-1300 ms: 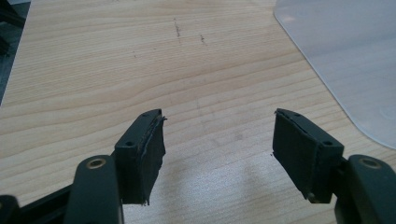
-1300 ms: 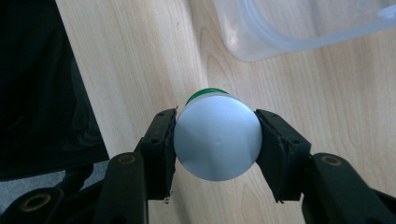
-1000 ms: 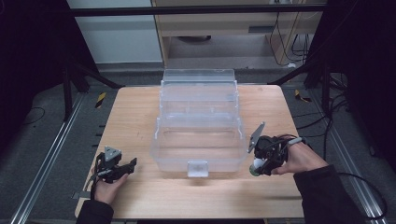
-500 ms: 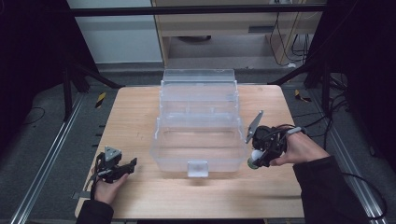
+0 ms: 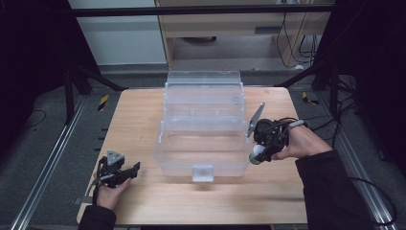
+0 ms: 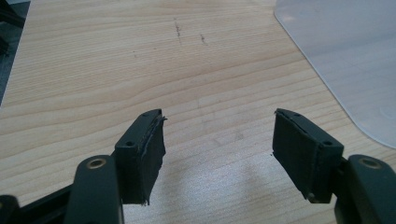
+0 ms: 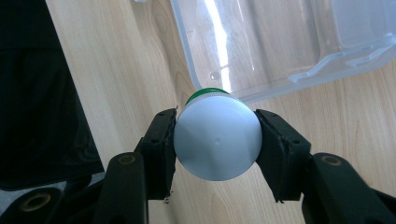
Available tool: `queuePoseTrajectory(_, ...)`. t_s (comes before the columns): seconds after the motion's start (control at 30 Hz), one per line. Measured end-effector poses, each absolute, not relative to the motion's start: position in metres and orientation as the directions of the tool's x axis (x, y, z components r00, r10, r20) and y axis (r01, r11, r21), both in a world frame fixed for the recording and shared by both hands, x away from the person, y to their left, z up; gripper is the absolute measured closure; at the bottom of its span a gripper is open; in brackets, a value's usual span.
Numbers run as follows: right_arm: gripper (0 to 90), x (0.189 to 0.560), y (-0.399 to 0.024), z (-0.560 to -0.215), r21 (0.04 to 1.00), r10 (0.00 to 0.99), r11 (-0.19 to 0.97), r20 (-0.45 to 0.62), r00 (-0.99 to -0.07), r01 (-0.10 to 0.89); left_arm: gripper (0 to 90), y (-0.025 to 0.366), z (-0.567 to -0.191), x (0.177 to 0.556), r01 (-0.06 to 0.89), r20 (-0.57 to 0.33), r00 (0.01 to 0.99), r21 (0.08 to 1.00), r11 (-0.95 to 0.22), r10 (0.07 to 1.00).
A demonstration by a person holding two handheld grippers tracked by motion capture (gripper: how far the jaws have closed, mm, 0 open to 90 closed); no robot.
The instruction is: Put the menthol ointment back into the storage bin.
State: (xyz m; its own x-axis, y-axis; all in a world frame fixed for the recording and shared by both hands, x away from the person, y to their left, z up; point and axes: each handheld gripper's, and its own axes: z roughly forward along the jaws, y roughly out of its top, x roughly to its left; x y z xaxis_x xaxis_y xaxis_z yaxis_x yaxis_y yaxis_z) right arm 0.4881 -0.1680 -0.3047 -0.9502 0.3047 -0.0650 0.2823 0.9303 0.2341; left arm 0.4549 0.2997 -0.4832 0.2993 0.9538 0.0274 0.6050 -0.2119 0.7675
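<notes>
Left gripper (image 6: pixel 217 154) low at near left, fingers (image 6: pixel 144 149) spread wide, nothing between, hand (image 5: pixel 111 191) gripping from below, right gripper (image 7: pixel 215 149) at right, raised, fingers (image 7: pixel 161 149) clamped either side of a bottle (image 7: pixel 215 142), forearm in dark sleeve

Clear box blocks mid-bench

The clear plastic box (image 5: pixel 203 129) fills the centre of the bench (image 5: pixel 139 120); bare wood lies open left, right and along the near edge, where a tool could pass.
</notes>
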Motion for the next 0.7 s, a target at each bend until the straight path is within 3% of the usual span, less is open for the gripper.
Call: queuePoseTrajectory(0.7,50.6,0.52,-0.146,-0.314,0.269,0.279,0.93,-0.071,-0.958,0.251,33.7,0.3,-0.484,0.455,0.607,0.026,0.302,0.765,-0.214,0.953)
